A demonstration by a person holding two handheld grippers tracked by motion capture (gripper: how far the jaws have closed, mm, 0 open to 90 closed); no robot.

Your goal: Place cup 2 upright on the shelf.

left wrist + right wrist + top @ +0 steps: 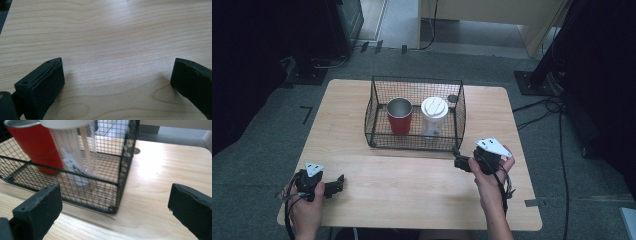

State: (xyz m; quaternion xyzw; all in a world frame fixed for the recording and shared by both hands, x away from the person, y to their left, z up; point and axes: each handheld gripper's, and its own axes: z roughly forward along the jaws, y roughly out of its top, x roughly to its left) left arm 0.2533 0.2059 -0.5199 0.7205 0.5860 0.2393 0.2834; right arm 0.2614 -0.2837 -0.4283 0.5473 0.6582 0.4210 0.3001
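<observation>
From the high view, a light wooden table [412, 190] stands on a grey floor; a black wire basket [379, 95] sits on the far half of the table, near the middle; inside it a red cup [400, 120] with a silvery inside stands upright on the left, and a clear cup with a white lid [434, 116] stands upright just to its right, the two close together; the left gripper [339, 182] lies low at the near left corner of the table, held in the person's left hand [304, 202], well apart from the basket; the right gripper [457, 161] is held in the right hand [489, 175] just off the basket's near right corner, its jaws towards that corner.

In the left gripper view, the two black jaws stand wide apart, released, with nothing between them but bare wood grain of the table [112, 37].

In the right gripper view, the jaws are likewise spread wide and hold nothing; the near right corner of the wire basket [117, 187] lies between them and a little beyond, not touched by either; through the mesh the red cup [35, 147] shows at the far left, and the clear lidded cup [75, 152] just beside it, blurred; bare table [160, 177] spreads to the right.
</observation>
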